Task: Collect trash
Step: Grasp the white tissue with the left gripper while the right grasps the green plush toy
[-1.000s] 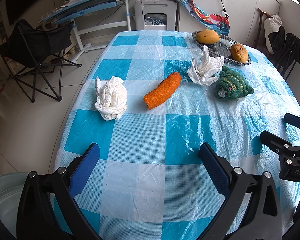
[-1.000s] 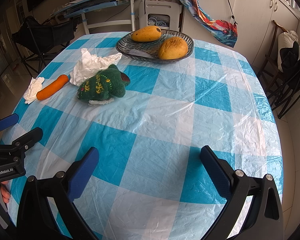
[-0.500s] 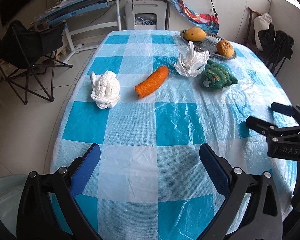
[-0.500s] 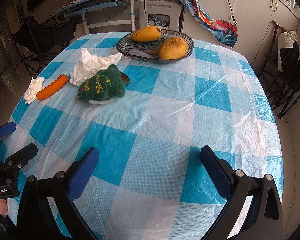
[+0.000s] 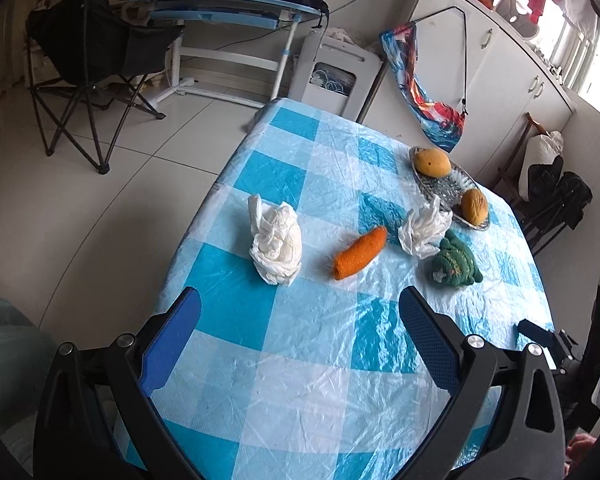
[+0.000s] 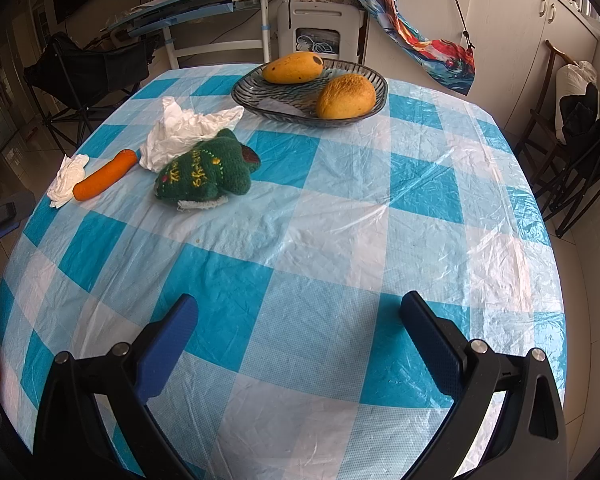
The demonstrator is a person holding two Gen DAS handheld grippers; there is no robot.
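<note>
a: left wrist view, fig. 1. left gripper (image 5: 300, 344) spread wide, nothing between the fingers, hovering over the near edge of the table (image 5: 300, 400). near tissue (image 5: 276, 246), crumpled, lies ahead by the table's left edge, just left of the carrot (image 5: 360, 254). far tissue (image 5: 424, 230) sits between the carrot, the green toy (image 5: 456, 264) and the dish (image 5: 448, 190).

b: right wrist view, fig. 2?

a: right gripper (image 6: 300, 344) likewise spread and empty, over bare cloth, well apart from everything. far tissue (image 6: 188, 130) touches the toy (image 6: 208, 176); near tissue (image 6: 66, 180) touches the carrot's (image 6: 106, 174) end.

b: stage of the task?

a: judged as the start: both wads still on the table, neither grasped. no bin clearly shown; a pale rim at the left view's lower left corner cannot be identified.

b: likely failures?

a: (1) fingers closing on the far tissue may also catch the toy or nudge the carrot, since they crowd it. (2) the plastic cloth is loose and wrinkled; fingertips driven too low could pinch it and drag everything. (3) the near tissue is light and close to the edge; a sideways brush could send it to the floor. (4) a shallow pinch on loose paper may slip out in transit.
</note>
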